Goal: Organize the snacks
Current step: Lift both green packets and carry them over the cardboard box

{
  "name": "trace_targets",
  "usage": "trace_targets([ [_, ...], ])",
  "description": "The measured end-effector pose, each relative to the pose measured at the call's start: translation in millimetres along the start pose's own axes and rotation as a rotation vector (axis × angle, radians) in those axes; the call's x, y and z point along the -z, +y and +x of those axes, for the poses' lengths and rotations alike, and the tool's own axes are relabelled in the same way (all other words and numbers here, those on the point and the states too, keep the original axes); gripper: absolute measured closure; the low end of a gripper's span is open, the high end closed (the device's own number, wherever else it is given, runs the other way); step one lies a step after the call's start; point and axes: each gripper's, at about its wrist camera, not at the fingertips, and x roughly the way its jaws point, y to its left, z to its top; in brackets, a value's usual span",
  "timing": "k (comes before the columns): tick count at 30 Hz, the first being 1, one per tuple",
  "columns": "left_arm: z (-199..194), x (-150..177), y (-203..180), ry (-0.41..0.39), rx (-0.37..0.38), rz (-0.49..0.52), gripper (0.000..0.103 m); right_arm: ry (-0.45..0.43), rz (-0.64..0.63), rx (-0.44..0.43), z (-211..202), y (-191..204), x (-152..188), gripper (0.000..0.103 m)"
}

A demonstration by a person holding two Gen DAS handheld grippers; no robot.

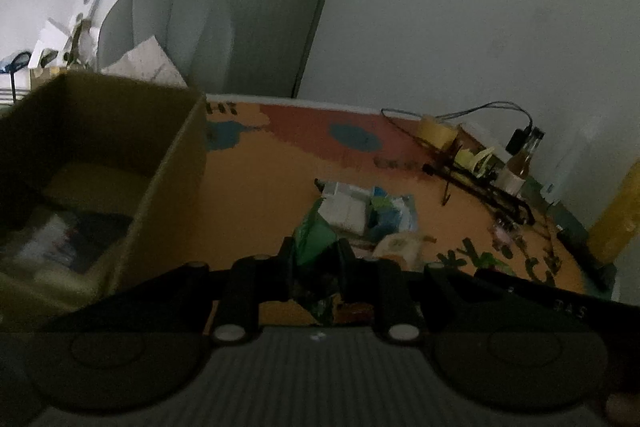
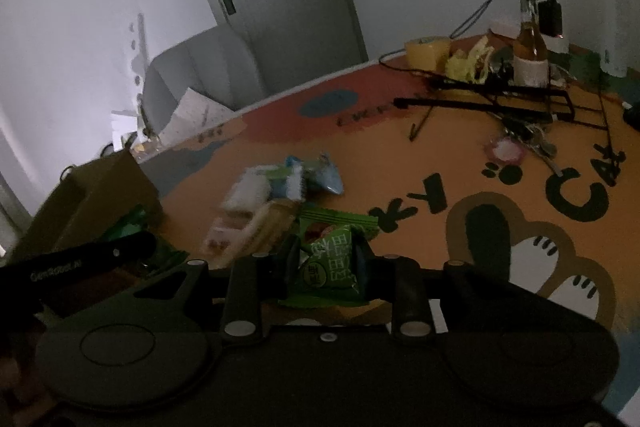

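My left gripper (image 1: 314, 253) is shut on a dark green snack packet (image 1: 314, 239), held above the orange mat just right of the open cardboard box (image 1: 176, 163). The box holds several packets (image 1: 68, 239). My right gripper (image 2: 326, 255) is shut on a bright green snack packet (image 2: 328, 267), lifted a little over the mat. A pile of loose snack packets lies on the mat in the left wrist view (image 1: 360, 211) and in the right wrist view (image 2: 276, 191). The left gripper (image 2: 132, 247) with its green packet shows at the left, beside the box (image 2: 92, 199).
An orange cartoon mat (image 2: 400, 155) covers the table. At the back stand a tape roll (image 2: 426, 51), a glass bottle (image 2: 530, 47), a black wire rack (image 2: 500, 95), keys (image 2: 532, 143) and cables. A yellow bottle (image 1: 616, 215) stands at the right. A grey chair (image 2: 200, 71) is beyond.
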Motion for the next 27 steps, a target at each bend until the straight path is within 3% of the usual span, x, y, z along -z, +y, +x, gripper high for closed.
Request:
trace_targets([
  [11, -36, -12, 13, -0.075, -0.007, -0.004, 0.084, -0.034, -0.036, -0.045, -11, 32, -6, 0.076],
  [27, -73, -29, 60, -0.152, -0.091, -0.041, 0.084, -0.065, -0.074, -0.127, -6, 87, -17, 0.076],
])
